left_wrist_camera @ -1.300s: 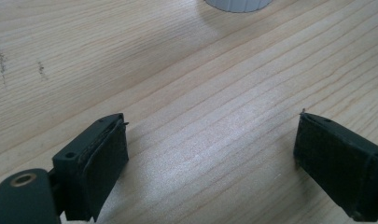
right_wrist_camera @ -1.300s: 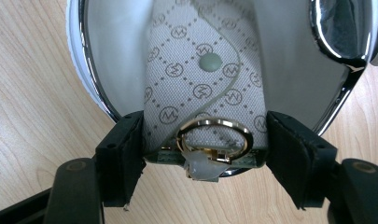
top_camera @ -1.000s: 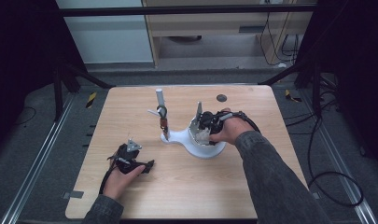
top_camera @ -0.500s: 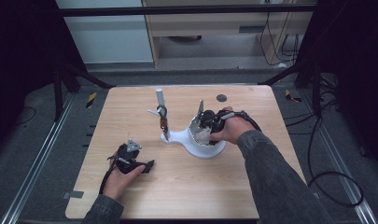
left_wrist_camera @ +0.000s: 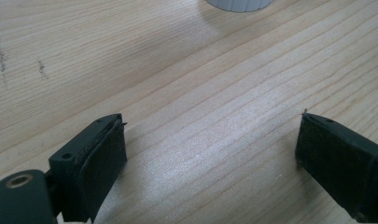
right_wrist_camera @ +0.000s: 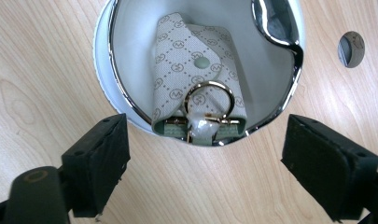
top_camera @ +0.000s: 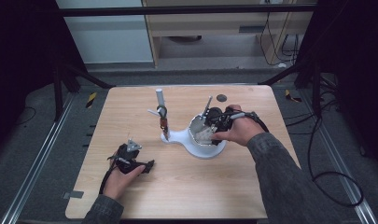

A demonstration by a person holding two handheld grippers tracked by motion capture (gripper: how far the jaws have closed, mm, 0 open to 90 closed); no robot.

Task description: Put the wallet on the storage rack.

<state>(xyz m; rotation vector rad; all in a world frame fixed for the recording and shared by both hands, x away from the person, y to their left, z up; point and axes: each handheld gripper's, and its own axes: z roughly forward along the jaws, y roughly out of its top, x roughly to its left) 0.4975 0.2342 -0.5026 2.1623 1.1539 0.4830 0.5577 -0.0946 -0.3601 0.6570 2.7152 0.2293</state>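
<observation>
Black rubber pads face each other across a wide gap on the right gripper, whose jaws have just been opening; nothing sits between them, and bare wood shows in the gap. Just beyond the tips lies a pale monogrammed key pouch, printed with a diamond pattern and closed with a green snap, its gold ring and clasp pointing toward the jaws. The pouch rests inside a white bowl with a chrome rim, its lower end against the near wall. In the high view the right gripper hovers over that bowl, which forms the wide end of a white stand whose narrow end carries an upright post. A small dark round disc lies on the wooden table beyond the bowl.

The left gripper holds its jaws spread wide as well, with plain tabletop between them. In the high view it rests low at the near left of the table, well apart from the stand.
</observation>
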